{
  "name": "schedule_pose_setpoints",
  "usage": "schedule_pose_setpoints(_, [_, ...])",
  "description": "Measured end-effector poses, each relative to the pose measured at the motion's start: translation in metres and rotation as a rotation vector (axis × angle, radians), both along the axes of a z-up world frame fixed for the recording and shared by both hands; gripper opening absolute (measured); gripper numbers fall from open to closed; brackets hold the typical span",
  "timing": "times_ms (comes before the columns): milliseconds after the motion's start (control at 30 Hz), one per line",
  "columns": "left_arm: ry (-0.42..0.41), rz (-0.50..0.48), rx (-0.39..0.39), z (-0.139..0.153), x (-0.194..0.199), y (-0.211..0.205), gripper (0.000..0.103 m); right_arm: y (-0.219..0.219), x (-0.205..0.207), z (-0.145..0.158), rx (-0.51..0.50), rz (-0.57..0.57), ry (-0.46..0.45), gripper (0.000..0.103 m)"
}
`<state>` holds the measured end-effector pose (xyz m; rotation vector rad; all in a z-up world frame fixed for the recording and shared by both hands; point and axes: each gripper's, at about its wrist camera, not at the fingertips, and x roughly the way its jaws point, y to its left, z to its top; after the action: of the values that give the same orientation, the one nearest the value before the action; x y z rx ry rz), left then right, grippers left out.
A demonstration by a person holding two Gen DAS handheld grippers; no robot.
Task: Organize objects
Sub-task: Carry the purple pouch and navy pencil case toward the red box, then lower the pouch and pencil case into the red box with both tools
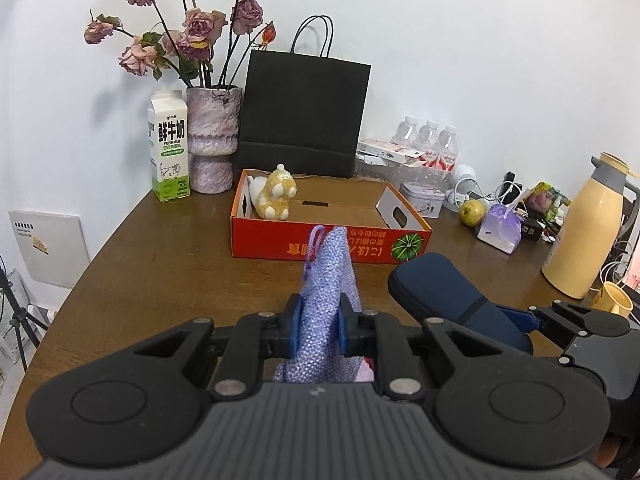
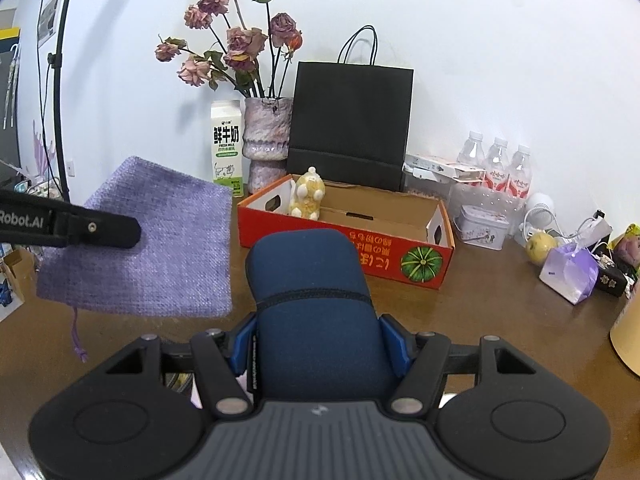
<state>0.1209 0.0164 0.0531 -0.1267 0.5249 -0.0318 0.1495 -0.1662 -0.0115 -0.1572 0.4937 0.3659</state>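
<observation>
My left gripper is shut on a purple woven drawstring pouch and holds it above the brown table, in front of the red cardboard box. The pouch also shows in the right wrist view, with the left gripper's finger across it. My right gripper is shut on a dark blue zip case, also held above the table before the box. In the left wrist view the case hangs to the right. A yellow plush toy lies in the box's far left corner.
Behind the box stand a milk carton, a vase of dried roses, a black paper bag and water bottles. To the right are a tin, a pear, a purple packet, a yellow thermos and a cup.
</observation>
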Motion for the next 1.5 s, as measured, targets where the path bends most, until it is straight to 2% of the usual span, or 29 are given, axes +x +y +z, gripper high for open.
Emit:
schedule_pose_setpoints(533, [0.025, 0.003, -0.007, 0.006, 0.052, 0.006, 0.018, 0.008, 0.053, 0.007, -0.002, 0.012, 0.018, 0.063])
schedule_pose_setpoints(1500, [0.076, -0.011, -0.016, -0.005, 0.148, 0.004, 0.018, 0.010, 0.146, -0.004, -0.002, 0.001, 0.058, 0.063])
